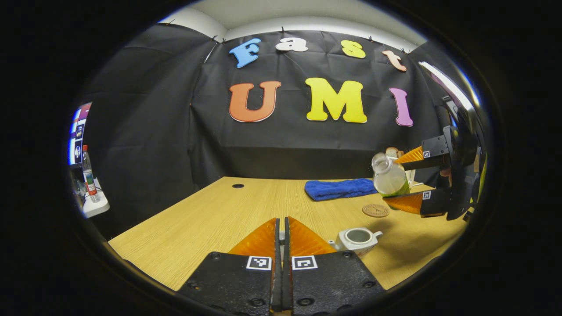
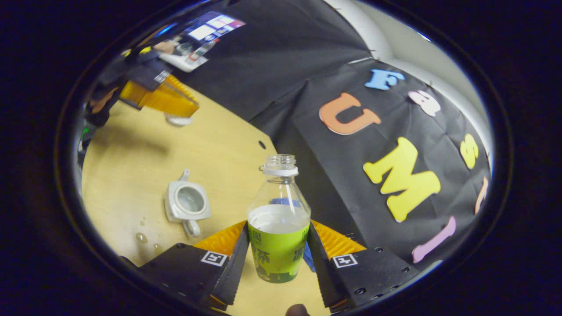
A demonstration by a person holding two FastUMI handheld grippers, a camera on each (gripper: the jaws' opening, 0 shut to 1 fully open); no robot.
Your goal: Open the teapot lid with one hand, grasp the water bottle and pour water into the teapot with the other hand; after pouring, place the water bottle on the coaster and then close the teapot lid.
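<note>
An open white teapot (image 1: 358, 239) stands on the wooden table (image 1: 197, 219), just right of my left gripper (image 1: 281, 221). In the right gripper view the teapot (image 2: 186, 202) shows water inside. My left gripper (image 2: 173, 103) hangs above the table there, shut on the white teapot lid (image 2: 178, 119). My right gripper (image 2: 277, 227) is shut on an uncapped water bottle (image 2: 279, 219) with a green label, partly full. In the left gripper view that bottle (image 1: 388, 177) is held in the air, leaning slightly left, above the round coaster (image 1: 376, 210), in the right gripper (image 1: 408, 180).
A folded blue towel (image 1: 340, 188) lies behind the coaster. Water drops (image 2: 141, 238) sit on the table (image 2: 131, 162) near the teapot. A small hole (image 1: 238, 185) marks the tabletop. Off the table's left, another bottle (image 1: 90, 175) stands by a screen (image 1: 77, 136).
</note>
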